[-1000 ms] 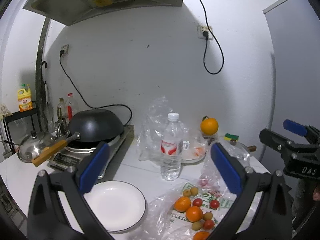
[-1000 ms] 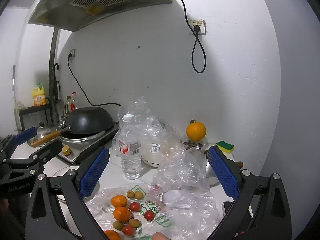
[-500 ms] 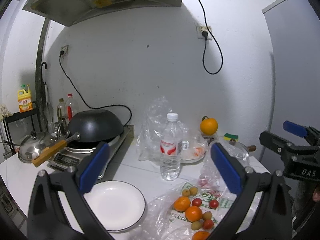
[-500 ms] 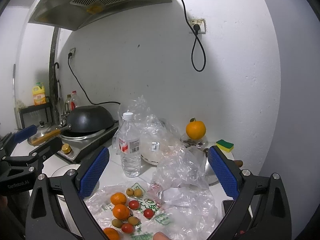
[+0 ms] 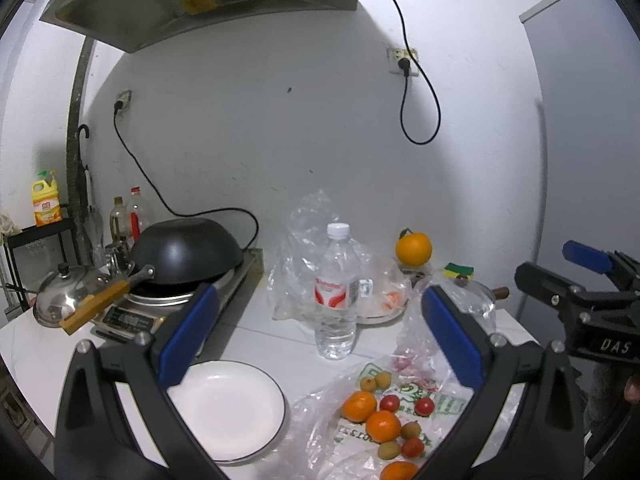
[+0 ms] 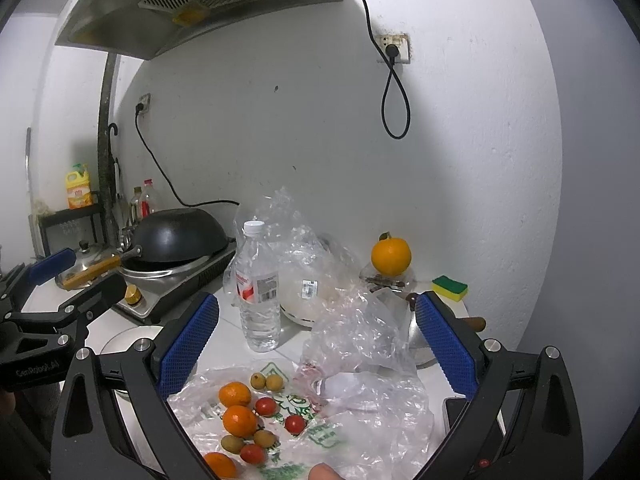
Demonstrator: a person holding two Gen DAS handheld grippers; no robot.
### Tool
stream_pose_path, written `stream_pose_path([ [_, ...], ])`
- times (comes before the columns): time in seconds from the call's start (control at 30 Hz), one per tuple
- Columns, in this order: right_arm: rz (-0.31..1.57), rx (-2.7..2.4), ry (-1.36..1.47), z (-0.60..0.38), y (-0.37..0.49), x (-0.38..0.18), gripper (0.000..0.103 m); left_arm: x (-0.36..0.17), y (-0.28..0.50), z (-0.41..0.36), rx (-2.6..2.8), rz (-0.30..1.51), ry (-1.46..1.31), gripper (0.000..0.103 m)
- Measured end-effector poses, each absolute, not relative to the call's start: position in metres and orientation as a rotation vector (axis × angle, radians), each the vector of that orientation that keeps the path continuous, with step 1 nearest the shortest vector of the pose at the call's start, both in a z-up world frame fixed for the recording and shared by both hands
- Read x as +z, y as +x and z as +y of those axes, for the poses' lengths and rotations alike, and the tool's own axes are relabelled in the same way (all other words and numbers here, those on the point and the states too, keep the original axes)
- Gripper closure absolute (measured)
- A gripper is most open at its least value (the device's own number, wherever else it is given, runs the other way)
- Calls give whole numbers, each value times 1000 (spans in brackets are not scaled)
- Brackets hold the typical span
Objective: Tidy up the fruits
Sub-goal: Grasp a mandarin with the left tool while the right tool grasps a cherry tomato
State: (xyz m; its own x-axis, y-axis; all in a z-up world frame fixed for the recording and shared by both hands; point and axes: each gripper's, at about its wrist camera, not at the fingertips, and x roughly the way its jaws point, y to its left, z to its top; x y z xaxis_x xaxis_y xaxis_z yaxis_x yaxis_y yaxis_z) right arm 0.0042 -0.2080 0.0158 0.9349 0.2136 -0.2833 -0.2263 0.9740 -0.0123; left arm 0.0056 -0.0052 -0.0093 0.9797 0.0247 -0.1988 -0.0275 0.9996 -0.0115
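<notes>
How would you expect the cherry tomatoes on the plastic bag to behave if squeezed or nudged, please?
The cherry tomatoes look round and glossy, so they would probably roll or slip. They seem small and thin-skinned, so a hard squeeze might burst them. The crinkled plastic bag beneath them would likely shift.

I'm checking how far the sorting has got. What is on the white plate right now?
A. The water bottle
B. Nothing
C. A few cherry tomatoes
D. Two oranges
B: in the left wrist view the white plate is bare, while the oranges and cherry tomatoes lie on the plastic bag beside it.
</notes>
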Motion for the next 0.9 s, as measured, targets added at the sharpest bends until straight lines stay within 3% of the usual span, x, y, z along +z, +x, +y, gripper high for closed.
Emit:
stream_pose_path([
  [0.4,383,250,-13,-227,14,-7,5,-35,27,-23,-38,323,68,1],
  [0.57,495,248,-25,-236,20,-33,53,-68,38,-38,-109,435,92,1],
  [0.8,582,283,-20,-238,19,-62,54,-112,43,-54,-187,588,131,3],
  [0.87,600,293,-30,-234,17,-68,55,-122,44,-58,-207,631,141,16],
  [0.9,613,298,-31,-233,16,-72,55,-128,45,-61,-219,655,144,17],
])
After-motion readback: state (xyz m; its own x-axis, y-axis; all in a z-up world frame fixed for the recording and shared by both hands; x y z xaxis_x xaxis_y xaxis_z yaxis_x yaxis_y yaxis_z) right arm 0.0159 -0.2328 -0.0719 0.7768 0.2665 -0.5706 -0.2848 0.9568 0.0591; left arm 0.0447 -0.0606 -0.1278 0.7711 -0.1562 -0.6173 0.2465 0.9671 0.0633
